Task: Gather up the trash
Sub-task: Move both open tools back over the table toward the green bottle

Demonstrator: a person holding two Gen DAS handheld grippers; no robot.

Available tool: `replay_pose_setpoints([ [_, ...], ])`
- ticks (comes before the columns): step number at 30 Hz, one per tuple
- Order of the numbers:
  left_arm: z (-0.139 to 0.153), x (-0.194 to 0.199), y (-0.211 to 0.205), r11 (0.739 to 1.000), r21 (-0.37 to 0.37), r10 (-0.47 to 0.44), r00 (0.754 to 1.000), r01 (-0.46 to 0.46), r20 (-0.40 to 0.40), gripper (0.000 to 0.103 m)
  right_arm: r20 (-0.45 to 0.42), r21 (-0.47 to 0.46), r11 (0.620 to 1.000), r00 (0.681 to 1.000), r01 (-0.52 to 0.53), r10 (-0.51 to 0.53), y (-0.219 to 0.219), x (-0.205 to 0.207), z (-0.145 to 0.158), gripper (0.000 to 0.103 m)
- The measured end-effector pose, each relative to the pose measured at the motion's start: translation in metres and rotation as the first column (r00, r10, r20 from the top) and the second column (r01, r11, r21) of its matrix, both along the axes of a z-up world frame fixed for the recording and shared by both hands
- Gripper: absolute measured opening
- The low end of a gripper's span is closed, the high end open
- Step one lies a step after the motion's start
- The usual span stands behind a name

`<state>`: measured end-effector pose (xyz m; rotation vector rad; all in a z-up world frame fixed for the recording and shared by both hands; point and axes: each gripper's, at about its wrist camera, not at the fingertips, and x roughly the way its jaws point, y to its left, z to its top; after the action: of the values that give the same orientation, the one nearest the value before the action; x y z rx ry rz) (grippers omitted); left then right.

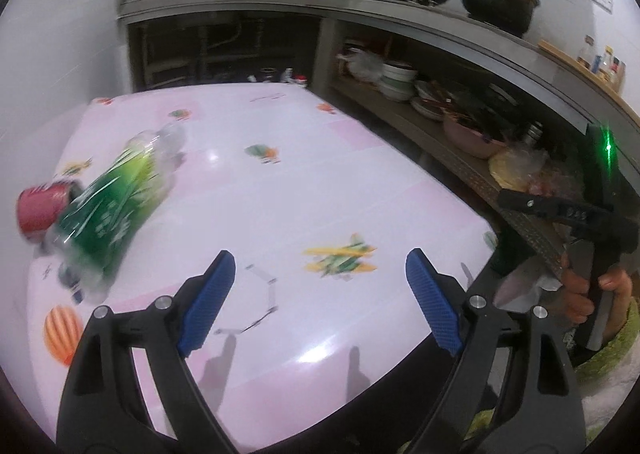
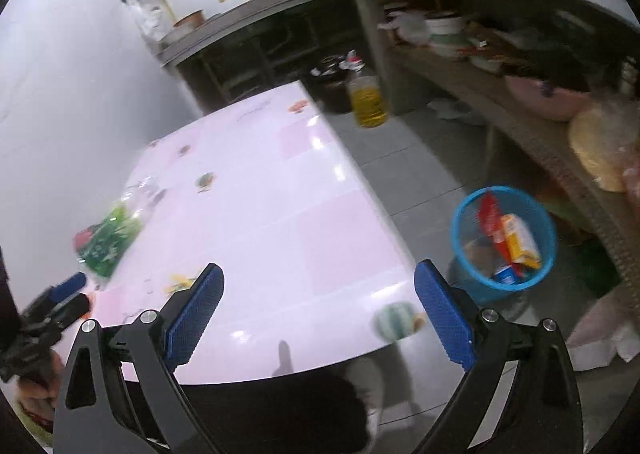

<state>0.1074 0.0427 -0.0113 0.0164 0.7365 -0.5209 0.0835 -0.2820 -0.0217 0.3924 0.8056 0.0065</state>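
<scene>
The left gripper (image 1: 320, 270) with blue bumpy pads is wide open and holds nothing. It sits at the bottom of the left wrist view, over a shiny pink table (image 1: 288, 190) with little cartoon pictures on it. At the left of that view a squashed clear plastic bottle with a green label (image 1: 116, 210) lies on its side on the table. A red can (image 1: 38, 210) lies touching it, at the far left edge. Both look blurry.

The right gripper (image 2: 318, 286) is also wide open and empty. It is at the bottom of the right wrist view, over the near edge of the table. At the right of that view a round blue mesh bin (image 2: 460, 238) stands on the grey floor, just beside the table. Red, yellow and blue wrappers (image 2: 508, 242) lie inside it. A yellow oil jug (image 2: 366, 100) stands on the floor near the table's far corner, in the upper middle.
</scene>
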Motion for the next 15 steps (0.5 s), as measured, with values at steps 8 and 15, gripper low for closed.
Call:
replay_pose_setpoints([
  [8, -0.011, -0.014, 0.045, 0.994, -0.012, 0.113, 0.993, -0.113, -0.026, 0.083, -0.027, 0.225, 0.965, 0.989, -0.134, 0.143, 0.049, 0.044, 0.001, 0.093],
  [15, -0.019, -0.026, 0.082, 0.976, -0.015, 0.215, 0.976, -0.215, -0.042, 0.083, -0.143, 0.450, 0.853, 0.921, -0.266, 0.363, 0.137, 0.111, -0.016, 0.093],
])
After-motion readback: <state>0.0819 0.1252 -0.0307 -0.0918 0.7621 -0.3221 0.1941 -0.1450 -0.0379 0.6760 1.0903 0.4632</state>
